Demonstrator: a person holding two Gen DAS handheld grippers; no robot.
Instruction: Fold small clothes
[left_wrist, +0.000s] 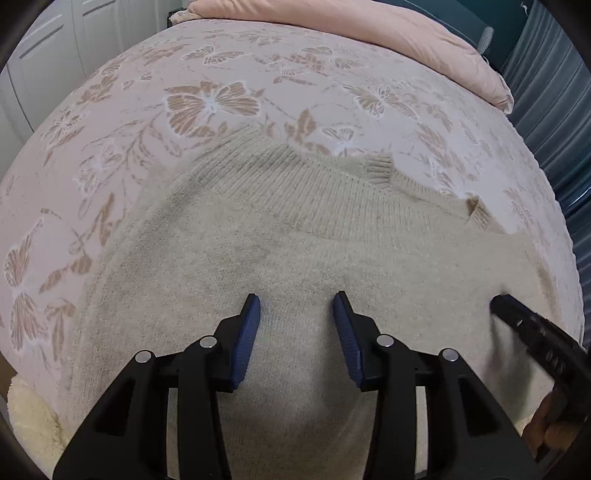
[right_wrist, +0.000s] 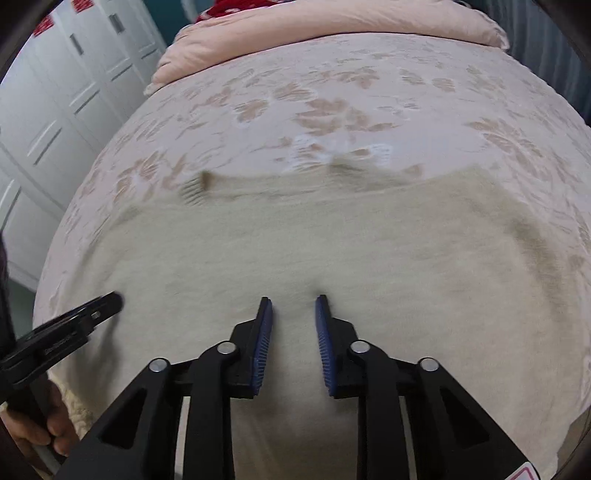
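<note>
Left wrist view: a beige knitted sweater (left_wrist: 295, 243) lies flat on a bed (left_wrist: 207, 66) with a butterfly-print cover; a pink pillow (left_wrist: 406, 29) lies at the far end.
Sweater position: spread over the near half of the bed, ribbed band (left_wrist: 280, 181) at the far edge, a ribbed cuff (left_wrist: 380, 170) showing beside it.
Left hand-held gripper (left_wrist: 296, 299): released, blue pads apart, nothing between them; tips hover close over the knit, contact cannot be told.
Right hand-held gripper (right_wrist: 293, 301): jaws narrower but a gap shows in the right wrist view; no cloth pinched between the pads. It lies to the right of the left one, over the same sweater.
Person: a hand (right_wrist: 55, 424) holds the left tool's handle at the lower left of the right wrist view.
Step (judgement): one fold seems laid; both tools stand over the near part, likely about to pick up the near edge.
Next move calls for: both pads closing on the same layer, lifted evenly and carried toward the ribbed band.
Long axis: runs side to side across both views; ribbed band faces the pillow end.
Blur: right wrist view is smeared, fine detail unreadable.
</note>
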